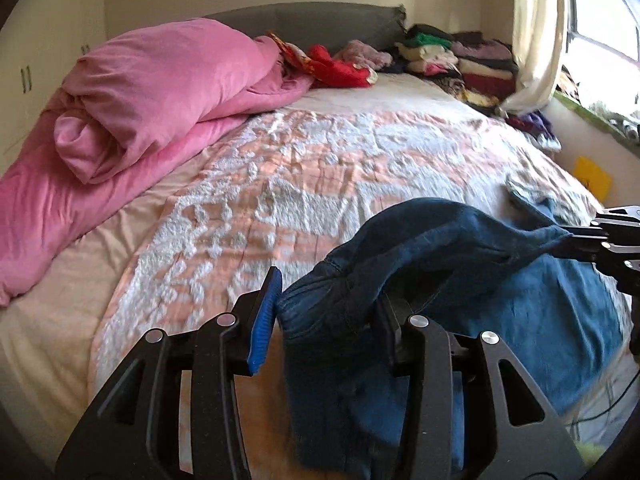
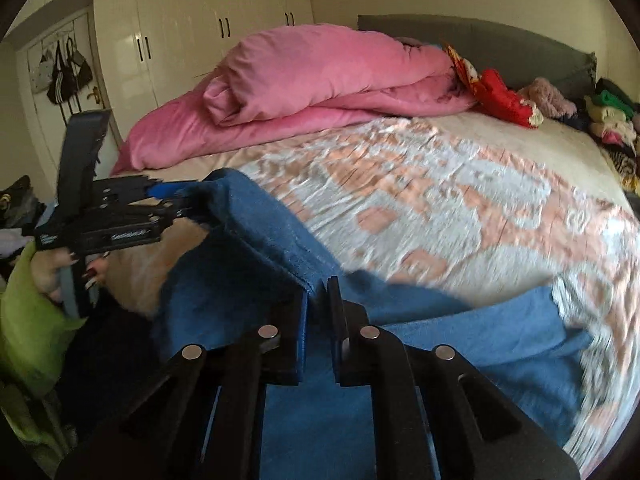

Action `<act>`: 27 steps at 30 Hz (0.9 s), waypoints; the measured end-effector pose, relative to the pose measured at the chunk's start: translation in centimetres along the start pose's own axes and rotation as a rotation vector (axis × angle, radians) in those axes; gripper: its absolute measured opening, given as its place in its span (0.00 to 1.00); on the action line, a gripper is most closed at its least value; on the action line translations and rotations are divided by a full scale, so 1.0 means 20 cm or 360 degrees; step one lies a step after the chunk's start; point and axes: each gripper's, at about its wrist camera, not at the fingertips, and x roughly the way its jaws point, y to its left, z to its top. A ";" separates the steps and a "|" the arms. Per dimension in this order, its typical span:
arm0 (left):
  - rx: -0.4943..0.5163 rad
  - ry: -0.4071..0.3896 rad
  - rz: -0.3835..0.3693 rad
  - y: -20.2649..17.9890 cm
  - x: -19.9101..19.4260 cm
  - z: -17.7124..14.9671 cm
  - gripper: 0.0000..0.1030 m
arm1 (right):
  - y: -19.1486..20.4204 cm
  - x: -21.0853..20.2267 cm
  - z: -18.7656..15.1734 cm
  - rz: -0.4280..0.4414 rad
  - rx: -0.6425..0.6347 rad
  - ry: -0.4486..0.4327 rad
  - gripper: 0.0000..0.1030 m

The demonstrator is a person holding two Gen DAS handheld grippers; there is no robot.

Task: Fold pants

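Blue denim pants (image 1: pixel 460 280) lie over the near right part of the bed, partly lifted. In the left wrist view my left gripper (image 1: pixel 328 316) stands open; the pants' edge drapes over its right finger while the blue-padded left finger (image 1: pixel 264 320) is bare. My right gripper (image 2: pixel 318 312) is nearly closed, pinching a fold of the pants (image 2: pixel 256 248) and holding it up. It also shows in the left wrist view (image 1: pixel 576 236), gripping a pulled-out corner. The left gripper appears in the right wrist view (image 2: pixel 176 200) at the pants' raised far edge.
A patterned peach and white bedspread (image 1: pixel 280 168) covers the bed. A rolled pink duvet (image 1: pixel 152 92) lies along the left. Stacks of folded clothes (image 1: pixel 460 60) sit by the grey headboard. A curtain and window (image 1: pixel 560 40) are on the right; wardrobes (image 2: pixel 192 32) stand beyond the bed.
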 end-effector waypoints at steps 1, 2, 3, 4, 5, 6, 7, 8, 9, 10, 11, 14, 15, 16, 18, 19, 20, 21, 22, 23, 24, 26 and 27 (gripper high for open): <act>0.0012 0.0009 0.0001 0.00 -0.01 -0.01 0.34 | 0.03 -0.01 -0.04 0.0026 0.0007 0.0014 0.08; 0.0023 0.0025 0.0002 -0.01 -0.02 -0.04 0.34 | 0.06 -0.02 -0.06 0.0033 0.0000 0.0030 0.08; 0.0033 0.0046 0.0001 -0.01 -0.03 -0.07 0.35 | 0.09 -0.02 -0.09 0.0037 -0.0010 0.0044 0.08; 0.0037 0.0061 0.0000 -0.01 -0.03 -0.08 0.35 | 0.12 -0.03 -0.13 0.0050 -0.0011 0.0064 0.08; 0.0045 0.0079 -0.0001 -0.01 -0.04 -0.11 0.35 | 0.15 -0.03 -0.17 0.0071 -0.0009 0.0091 0.08; 0.0065 0.0096 0.0009 -0.02 -0.04 -0.13 0.35 | 0.17 -0.03 -0.20 0.0091 -0.0007 0.0111 0.08; 0.0082 0.0106 0.0016 -0.02 -0.05 -0.15 0.35 | 0.20 -0.03 -0.24 0.0106 -0.0012 0.0139 0.08; 0.0105 0.0123 0.0015 -0.03 -0.05 -0.17 0.35 | 0.23 -0.03 -0.27 0.0112 -0.0033 0.0160 0.08; 0.0111 0.0131 0.0015 -0.03 -0.06 -0.19 0.35 | 0.25 -0.03 -0.28 0.0118 -0.0044 0.0171 0.08; 0.0112 0.0141 0.0011 -0.02 -0.07 -0.21 0.35 | 0.27 -0.03 -0.32 0.0132 -0.0043 0.0187 0.08; 0.0108 0.0153 -0.0001 -0.02 -0.07 -0.23 0.35 | 0.29 -0.03 -0.34 0.0155 -0.0032 0.0203 0.08; 0.0112 0.0191 0.0003 -0.01 -0.08 -0.27 0.37 | 0.34 -0.01 -0.40 0.0183 -0.0034 0.0243 0.08; 0.0112 0.0210 0.0004 -0.01 -0.07 -0.29 0.37 | 0.35 0.00 -0.41 0.0181 -0.0046 0.0250 0.08; 0.0110 0.0222 0.0010 -0.01 -0.07 -0.30 0.37 | 0.37 0.00 -0.42 0.0183 -0.0051 0.0254 0.08; 0.0103 0.0247 0.0019 0.00 -0.07 -0.32 0.40 | 0.38 0.01 -0.43 0.0203 -0.0059 0.0268 0.08; 0.0096 0.0249 0.0025 0.00 -0.08 -0.32 0.44 | 0.39 0.01 -0.44 0.0196 -0.0075 0.0279 0.08; 0.0088 0.0248 0.0045 0.01 -0.09 -0.33 0.54 | 0.40 0.03 -0.44 0.0184 -0.0088 0.0298 0.08; 0.0090 0.0248 0.0058 0.02 -0.10 -0.33 0.55 | 0.40 0.03 -0.45 0.0177 -0.0091 0.0315 0.08; 0.0088 0.0239 0.0054 0.02 -0.12 -0.34 0.56 | 0.40 0.05 -0.46 0.0180 -0.0085 0.0335 0.08; 0.0074 0.0228 0.0033 0.03 -0.14 -0.34 0.56 | 0.41 0.05 -0.46 0.0190 -0.0081 0.0343 0.08; 0.0059 0.0223 0.0019 0.05 -0.16 -0.35 0.56 | 0.41 0.05 -0.47 0.0196 -0.0084 0.0346 0.08; 0.0028 0.0223 0.0012 0.07 -0.20 -0.38 0.56 | 0.43 0.05 -0.47 0.0202 -0.0100 0.0352 0.08; 0.0015 0.0225 0.0007 0.07 -0.21 -0.39 0.56 | 0.43 0.05 -0.47 0.0205 -0.0103 0.0352 0.08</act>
